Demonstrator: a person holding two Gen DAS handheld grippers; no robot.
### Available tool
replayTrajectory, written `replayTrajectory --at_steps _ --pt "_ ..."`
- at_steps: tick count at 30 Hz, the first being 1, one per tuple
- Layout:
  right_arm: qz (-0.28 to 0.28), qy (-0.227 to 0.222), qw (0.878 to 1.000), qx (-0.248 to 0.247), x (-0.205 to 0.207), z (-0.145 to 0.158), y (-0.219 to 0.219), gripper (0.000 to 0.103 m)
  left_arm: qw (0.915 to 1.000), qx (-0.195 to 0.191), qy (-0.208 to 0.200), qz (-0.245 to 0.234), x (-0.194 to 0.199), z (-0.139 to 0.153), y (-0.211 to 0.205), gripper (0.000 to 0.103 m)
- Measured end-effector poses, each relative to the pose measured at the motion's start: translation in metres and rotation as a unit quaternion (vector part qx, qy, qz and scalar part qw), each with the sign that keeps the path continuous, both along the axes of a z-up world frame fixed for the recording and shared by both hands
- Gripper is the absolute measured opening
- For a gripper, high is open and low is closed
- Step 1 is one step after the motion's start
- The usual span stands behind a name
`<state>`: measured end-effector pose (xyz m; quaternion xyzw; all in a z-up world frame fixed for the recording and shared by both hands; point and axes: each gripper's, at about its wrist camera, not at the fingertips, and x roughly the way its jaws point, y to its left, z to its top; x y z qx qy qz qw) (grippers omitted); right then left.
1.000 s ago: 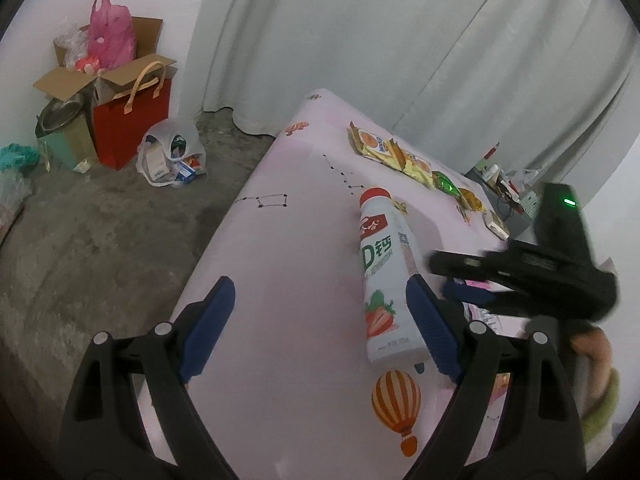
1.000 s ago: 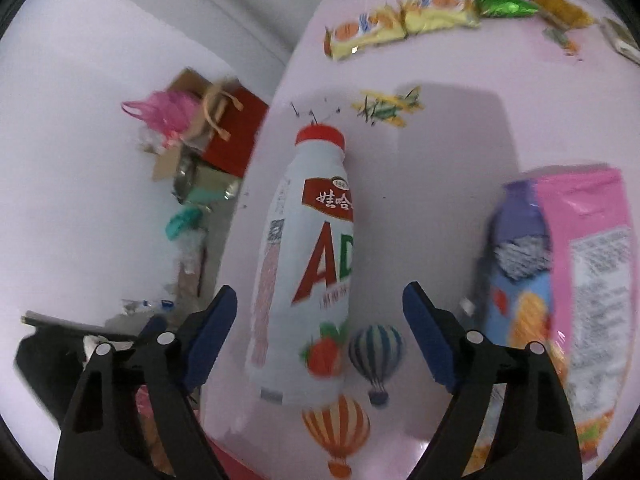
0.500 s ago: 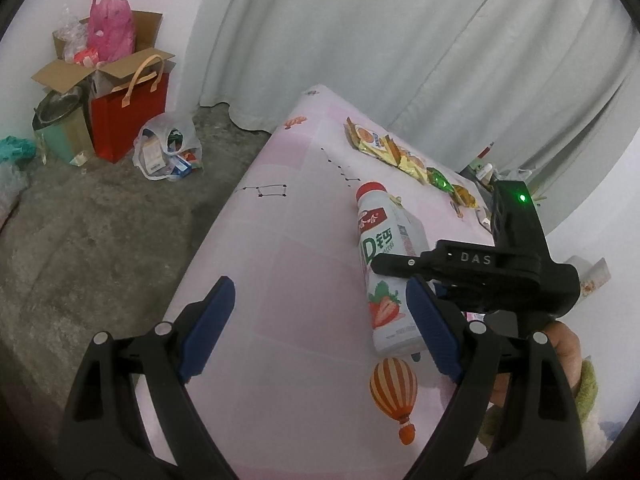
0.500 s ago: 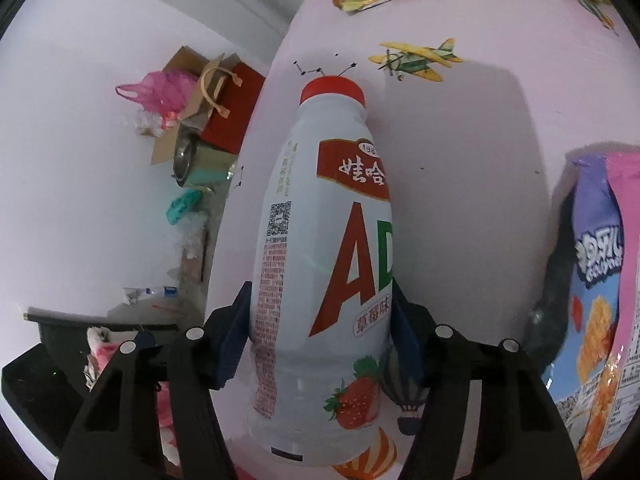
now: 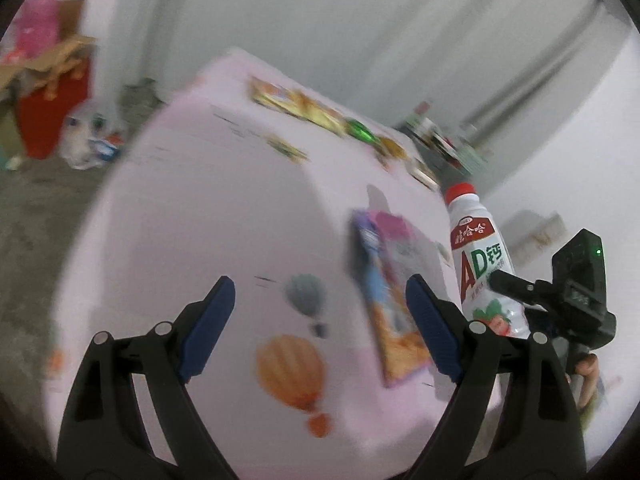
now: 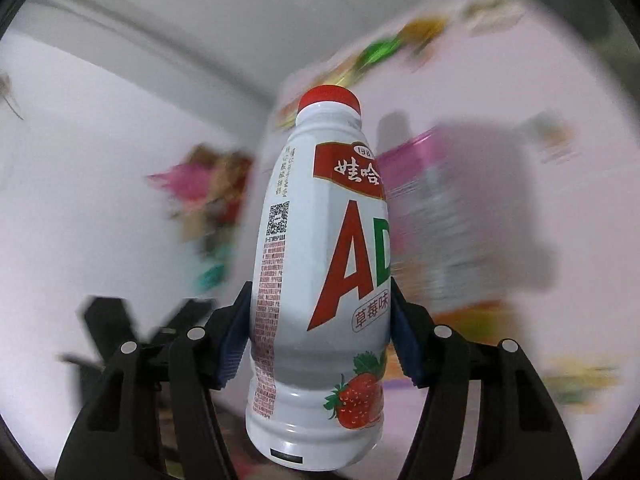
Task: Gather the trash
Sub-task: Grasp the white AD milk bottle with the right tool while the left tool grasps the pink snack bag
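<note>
My right gripper (image 6: pixel 320 328) is shut on a white drink bottle (image 6: pixel 320 280) with a red cap and a strawberry label, both blue pads pressing its lower body. The bottle is lifted off the pink table. In the left wrist view the same bottle (image 5: pixel 482 264) hangs in the air at the right, in front of the right gripper's black body (image 5: pixel 576 300). My left gripper (image 5: pixel 320 320) stands open above the table, nothing between its pads. A pink and purple snack bag (image 5: pixel 388 292) lies just inside its right finger. A row of small snack wrappers (image 5: pixel 304 106) lies at the table's far edge.
The pink tablecloth (image 5: pixel 208 208) bears balloon prints. On the floor at the left stand a red paper bag (image 5: pixel 52 108), cardboard boxes and a clear plastic bag (image 5: pixel 92 140). Grey curtains hang behind. Clutter (image 5: pixel 440 140) sits past the table's far right corner.
The right gripper closed on the bottle lying on the table, then lifted it and carried it to the right. The left gripper swung right, so the snack bag now lies by its right finger.
</note>
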<state>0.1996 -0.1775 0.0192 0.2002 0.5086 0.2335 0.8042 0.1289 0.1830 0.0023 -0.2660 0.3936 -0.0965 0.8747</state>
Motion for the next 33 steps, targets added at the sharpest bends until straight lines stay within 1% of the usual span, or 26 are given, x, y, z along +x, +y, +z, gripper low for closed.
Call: replayTrajectory --at_steps 1,3,6,7,8,9,11,12,14,15,18,22,23,24,25,26,27,28,29,32,33 --pt "-0.007 -0.006 1.0 -0.02 -0.003 0.001 -0.009 0.061 0.9997 -0.009 0.005 -0.021 0.006 -0.004 -0.012 0.08" --pt "-0.01 -0.009 0.998 -0.055 -0.008 -0.005 -0.02 0.061 0.9985 -0.02 0.018 -0.047 0.016 -0.011 -0.031 0.078" --pt "0.005 -0.013 0.995 -0.103 -0.013 -0.022 -0.012 0.061 0.9936 -0.044 0.048 -0.092 0.036 -0.028 -0.06 0.074" --pt "0.012 -0.011 0.994 -0.111 -0.014 -0.027 -0.006 0.061 0.9915 -0.051 0.061 -0.103 0.043 -0.034 -0.069 0.072" --pt "0.018 -0.006 0.993 -0.116 -0.014 -0.035 -0.003 0.061 0.9905 -0.05 0.072 -0.106 0.048 -0.039 -0.075 0.068" --pt "0.019 -0.003 0.993 -0.119 -0.012 -0.04 0.0 0.061 0.9899 -0.042 0.085 -0.106 0.055 -0.043 -0.082 0.065" --pt "0.024 0.0 0.992 -0.125 -0.012 -0.05 0.004 0.061 0.9902 -0.035 0.092 -0.099 0.062 -0.048 -0.087 0.061" --pt "0.027 0.003 0.992 -0.127 -0.012 -0.053 0.005 0.061 0.9904 -0.036 0.097 -0.091 0.065 -0.051 -0.088 0.058" --pt "0.028 0.003 0.992 -0.124 -0.013 -0.054 0.005 0.061 0.9893 -0.045 0.109 -0.086 0.07 -0.056 -0.089 0.055" --pt "0.027 0.003 0.992 -0.12 -0.013 -0.055 0.004 0.061 0.9889 -0.051 0.112 -0.083 0.072 -0.058 -0.091 0.053" --pt "0.027 0.005 0.994 -0.109 -0.013 -0.057 0.0 0.061 0.9885 -0.069 0.109 -0.079 0.075 -0.06 -0.094 0.052" --pt "0.026 0.004 0.995 -0.098 -0.012 -0.059 -0.001 0.061 0.9831 -0.131 0.1 -0.08 0.077 -0.065 -0.097 0.047" --pt "0.024 0.003 0.995 -0.095 -0.013 -0.06 -0.003 0.061 0.9829 -0.135 0.096 -0.08 0.077 -0.063 -0.1 0.044" --pt "0.022 0.004 0.996 -0.09 -0.014 -0.06 -0.005 0.061 0.984 -0.129 0.091 -0.082 0.078 -0.061 -0.105 0.036" --pt "0.021 0.004 0.996 -0.085 -0.015 -0.061 -0.007 0.061 0.9858 -0.116 0.088 -0.084 0.078 -0.059 -0.11 0.032" --pt "0.018 0.006 0.996 -0.082 -0.017 -0.06 -0.009 0.061 0.9876 -0.099 0.086 -0.086 0.079 -0.057 -0.115 0.022" --pt "0.012 0.006 0.996 -0.086 -0.018 -0.059 -0.012 0.061 0.9899 -0.069 0.083 -0.092 0.079 -0.054 -0.122 0.017" --pt "0.008 0.004 0.996 -0.091 -0.019 -0.057 -0.013 0.061 0.9909 -0.049 0.079 -0.097 0.08 -0.052 -0.125 0.008" --pt "0.001 0.002 0.995 -0.096 -0.021 -0.054 -0.016 0.061 0.9915 -0.021 0.072 -0.107 0.08 -0.048 -0.13 0.002" --pt "-0.02 0.004 0.995 -0.098 -0.025 -0.049 -0.029 0.061 0.9894 0.048 0.045 -0.129 0.076 -0.037 -0.144 0.001" --pt "-0.027 0.005 0.994 -0.103 -0.026 -0.049 -0.032 0.061 0.9882 0.064 0.04 -0.134 0.074 -0.033 -0.146 0.001"
